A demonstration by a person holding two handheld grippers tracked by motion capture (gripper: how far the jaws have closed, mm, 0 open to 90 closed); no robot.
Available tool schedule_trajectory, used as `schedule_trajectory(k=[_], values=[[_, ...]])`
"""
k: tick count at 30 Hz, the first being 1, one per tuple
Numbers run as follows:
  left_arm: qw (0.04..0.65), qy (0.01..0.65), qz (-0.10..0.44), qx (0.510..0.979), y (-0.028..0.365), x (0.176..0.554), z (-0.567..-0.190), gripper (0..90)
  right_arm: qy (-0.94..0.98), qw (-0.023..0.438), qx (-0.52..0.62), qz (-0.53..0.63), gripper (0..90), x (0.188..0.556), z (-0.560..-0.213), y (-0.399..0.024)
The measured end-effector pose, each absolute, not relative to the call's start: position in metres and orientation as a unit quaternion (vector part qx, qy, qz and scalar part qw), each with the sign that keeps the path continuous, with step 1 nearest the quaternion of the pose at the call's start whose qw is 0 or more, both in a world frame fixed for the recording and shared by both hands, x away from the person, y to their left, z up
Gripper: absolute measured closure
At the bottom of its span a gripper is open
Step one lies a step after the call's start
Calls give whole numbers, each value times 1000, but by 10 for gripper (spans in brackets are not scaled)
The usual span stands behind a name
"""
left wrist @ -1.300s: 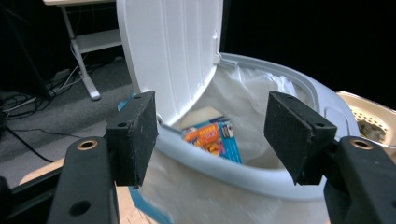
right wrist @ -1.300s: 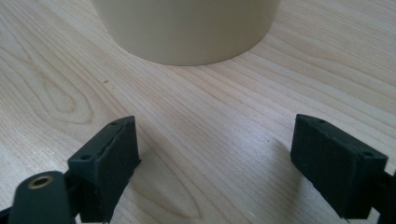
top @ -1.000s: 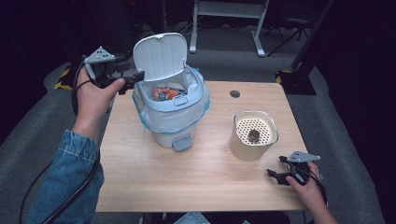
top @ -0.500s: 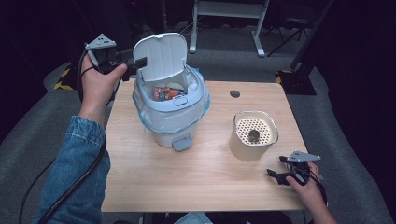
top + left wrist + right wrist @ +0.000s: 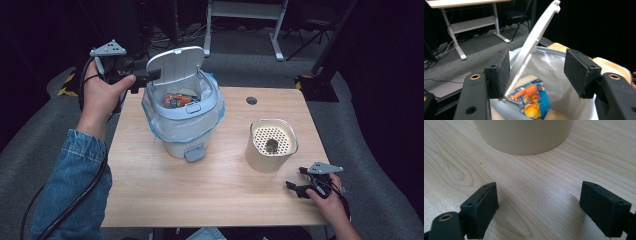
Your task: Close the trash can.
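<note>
A small white pedal bin (image 5: 181, 137) with a pale blue bag liner stands on the wooden table (image 5: 150, 190), its lid (image 5: 175, 65) raised upright. A colourful wrapper (image 5: 175, 100) lies inside the bin. My left gripper (image 5: 147, 77) is at the lid's left edge. In the left gripper view the lid (image 5: 536, 42) stands between the jaws of my left gripper (image 5: 536, 65), close to the left pad (image 5: 502, 72) and well off the right one. The jaws have just been closing and are still open. My right gripper (image 5: 295, 189) rests open on the table, nothing between its pads.
A cream round container (image 5: 262, 162) with a perforated insert and a small dark lump (image 5: 272, 145) in it stands right of the bin, just ahead of the right gripper (image 5: 539, 202). A grommet hole (image 5: 251, 100) sits near the table's far edge. A desk frame (image 5: 245, 15) stands behind.
My left hand has lifted and carried its gripper a little farther back and right, up to the lid's edge. The lid stays upright. The right hand has not moved.
</note>
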State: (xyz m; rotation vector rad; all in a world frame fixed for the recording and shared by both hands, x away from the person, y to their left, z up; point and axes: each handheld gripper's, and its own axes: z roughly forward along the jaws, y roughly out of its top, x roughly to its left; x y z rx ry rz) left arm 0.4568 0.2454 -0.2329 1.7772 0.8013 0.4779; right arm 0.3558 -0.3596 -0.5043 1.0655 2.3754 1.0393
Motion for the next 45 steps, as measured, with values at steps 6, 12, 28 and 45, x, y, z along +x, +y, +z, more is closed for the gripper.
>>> schedule_trajectory(k=[6,12,28,45], values=[[537,318,185,759,234,443,-234,372,835,168,375,365,156,356,-504,-360],[537,309,142,772,221,434,-240,418,835,168,375,366,156,356,-504,-360],[477,359,99,796,189,446,-265,659,835,168,375,366,156,356,-504,-360],[448,327,174,814,165,449,-267,826,835,169,375,365,156,356,-504,-360]])
